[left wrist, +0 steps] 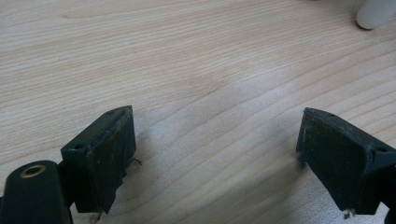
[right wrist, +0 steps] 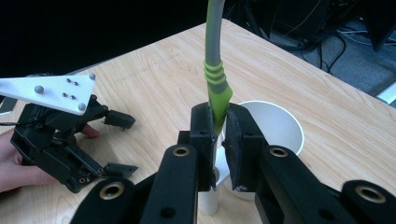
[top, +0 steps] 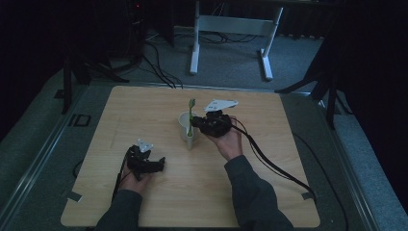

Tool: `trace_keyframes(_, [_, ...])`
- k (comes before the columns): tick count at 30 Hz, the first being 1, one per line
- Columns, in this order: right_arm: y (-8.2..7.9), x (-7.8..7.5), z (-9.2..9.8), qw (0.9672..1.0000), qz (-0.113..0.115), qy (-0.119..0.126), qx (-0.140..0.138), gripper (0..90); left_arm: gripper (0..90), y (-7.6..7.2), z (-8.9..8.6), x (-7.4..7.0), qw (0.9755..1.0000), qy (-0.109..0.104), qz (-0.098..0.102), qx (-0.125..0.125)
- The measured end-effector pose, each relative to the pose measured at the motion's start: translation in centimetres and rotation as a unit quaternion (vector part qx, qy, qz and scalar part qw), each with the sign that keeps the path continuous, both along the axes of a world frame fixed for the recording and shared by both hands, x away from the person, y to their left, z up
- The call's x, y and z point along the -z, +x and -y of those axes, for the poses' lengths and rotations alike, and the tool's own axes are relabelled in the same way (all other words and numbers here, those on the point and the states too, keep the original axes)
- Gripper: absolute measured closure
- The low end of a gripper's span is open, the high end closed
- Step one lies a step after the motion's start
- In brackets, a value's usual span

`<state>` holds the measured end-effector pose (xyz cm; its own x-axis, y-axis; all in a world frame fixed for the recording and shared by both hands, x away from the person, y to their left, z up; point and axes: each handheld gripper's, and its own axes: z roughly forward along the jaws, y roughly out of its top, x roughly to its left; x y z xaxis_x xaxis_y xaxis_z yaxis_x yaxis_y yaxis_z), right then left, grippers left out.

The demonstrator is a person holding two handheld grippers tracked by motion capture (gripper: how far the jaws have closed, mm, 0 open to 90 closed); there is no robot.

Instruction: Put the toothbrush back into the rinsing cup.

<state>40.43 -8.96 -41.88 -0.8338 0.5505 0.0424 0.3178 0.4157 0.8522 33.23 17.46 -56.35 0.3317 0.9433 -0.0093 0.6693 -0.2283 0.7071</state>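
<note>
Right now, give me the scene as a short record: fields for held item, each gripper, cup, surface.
held item: green and grey toothbrush, upright, brush end up
right gripper: shut on the toothbrush, beside the cup
left gripper: open, nothing between the jaws, resting low on the table
cup: white, upright; the high view puts the toothbrush's lower end at its near rim
contact of toothbrush with cup: cannot tell
surface: light wooden table

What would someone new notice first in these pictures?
Likely the green toothbrush, held upright in the right claw beside the white cup near the middle of the wooden table. Next, the left claw, jaws open, resting near the table's front left.
</note>
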Motion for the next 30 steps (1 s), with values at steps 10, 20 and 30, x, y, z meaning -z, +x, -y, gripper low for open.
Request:
trace_keyframes(10, [0.1, 0.5, -0.2, 0.9999, -0.002, -0.015, -0.002, 81.6, 12.8, 0.0, 0.0, 0.0, 1.0, 0.0, 0.0, 0.0])
trace_keyframes(20, [0.1, 1.1, -0.5, 0.9997, -0.007, -0.024, -0.003, 81.5, 12.8, 0.0, 0.0, 0.0, 1.0, 0.0, 0.0, 0.0])
trace_keyframes(30, [0.1, 1.7, -0.8, 0.9993, -0.013, -0.035, -0.003, 81.5, 12.8, 0.0, 0.0, 0.0, 1.0, 0.0, 0.0, 0.0])
